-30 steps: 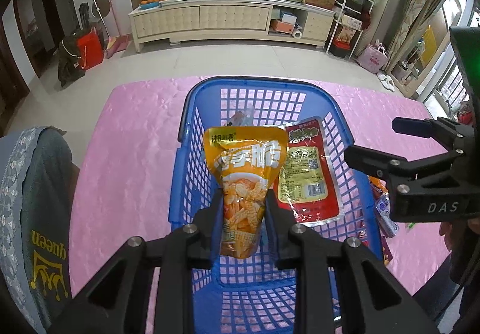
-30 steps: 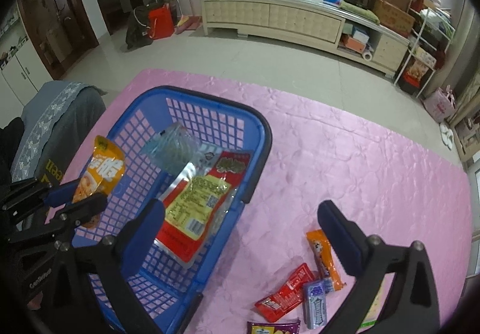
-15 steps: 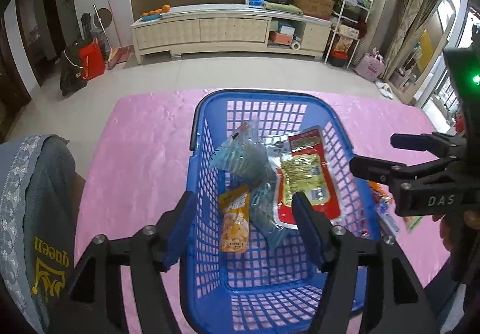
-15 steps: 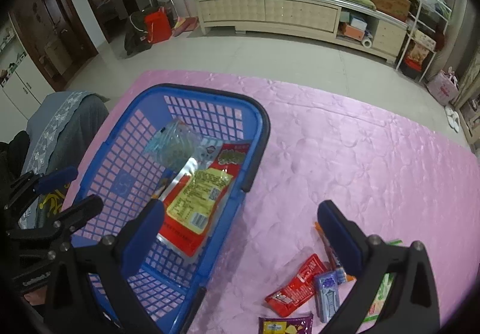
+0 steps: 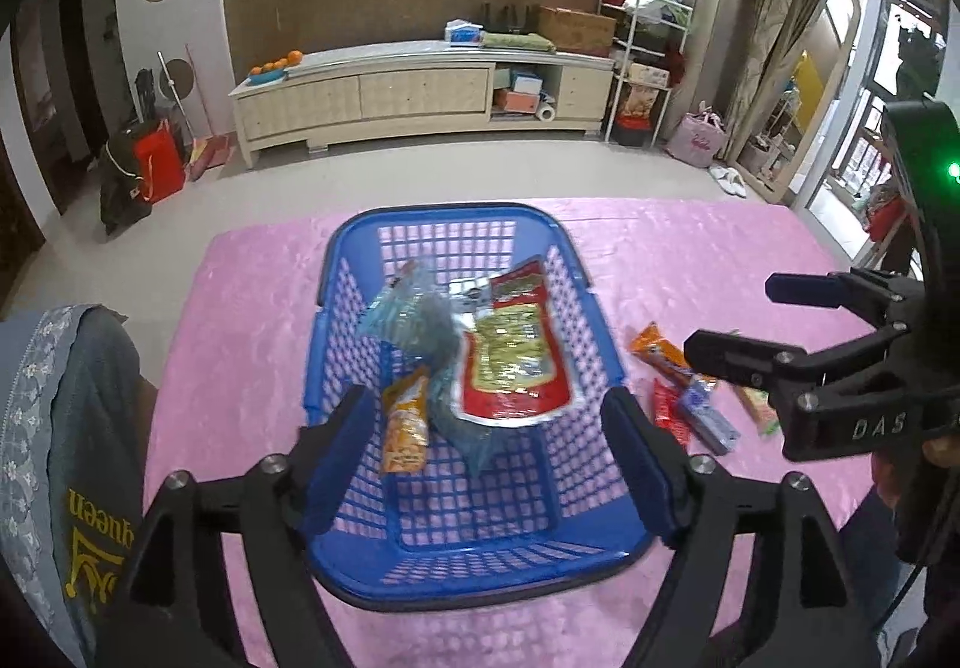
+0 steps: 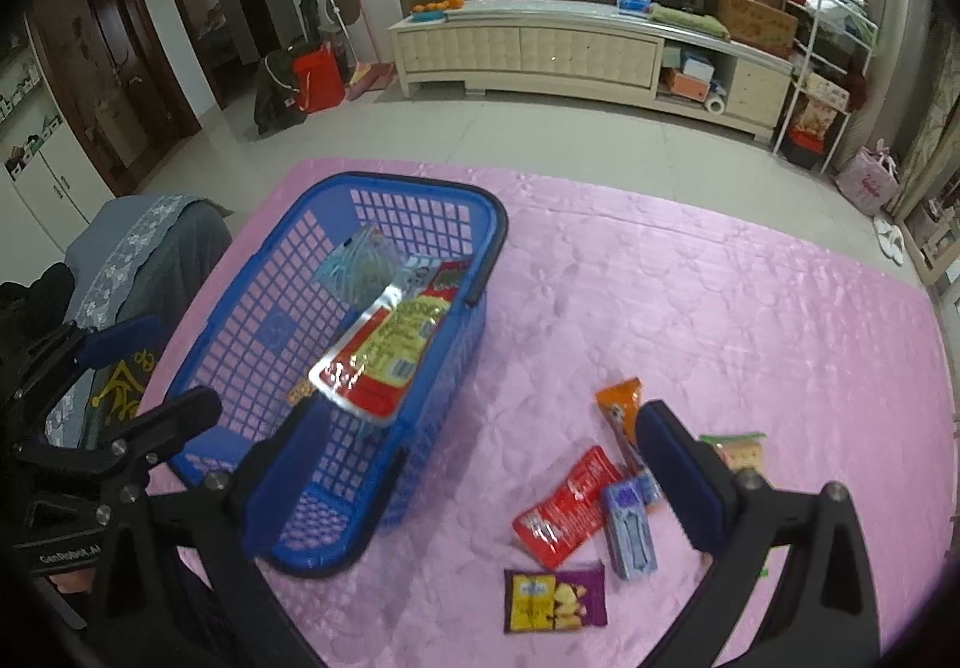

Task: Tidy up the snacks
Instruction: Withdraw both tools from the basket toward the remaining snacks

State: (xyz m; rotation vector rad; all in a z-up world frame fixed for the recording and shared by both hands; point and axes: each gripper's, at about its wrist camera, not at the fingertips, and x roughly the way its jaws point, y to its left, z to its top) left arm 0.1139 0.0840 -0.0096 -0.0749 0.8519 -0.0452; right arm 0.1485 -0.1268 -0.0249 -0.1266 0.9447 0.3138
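A blue basket point(image 5: 336, 272) point(image 6: 486, 260) stands on the pink table. In it lie an orange snack pouch point(image 5: 407, 425), a red and yellow pack point(image 5: 516, 350) point(image 6: 390, 350) and a clear bluish bag point(image 5: 414, 320) point(image 6: 360, 272). My left gripper point(image 5: 489, 458) is open and empty above the basket's near end; it also shows in the right wrist view point(image 6: 150, 368). My right gripper point(image 6: 480, 482) is open and empty above the table right of the basket, near loose snacks: a red packet point(image 6: 567, 509), a blue pack point(image 6: 627, 527), an orange stick point(image 6: 621, 413) and a purple packet point(image 6: 555, 596).
A green-edged packet point(image 6: 741, 449) lies at the right. A grey chair back with a cloth point(image 5: 66, 428) stands at the table's left edge. The right gripper shows in the left wrist view point(image 5: 774, 320). A long cabinet point(image 5: 420, 92) stands across the floor.
My left gripper opened and let go of the orange pouch, which now lies in the basket. The left gripper then drew back and up. The right gripper shifted right toward the loose snacks.
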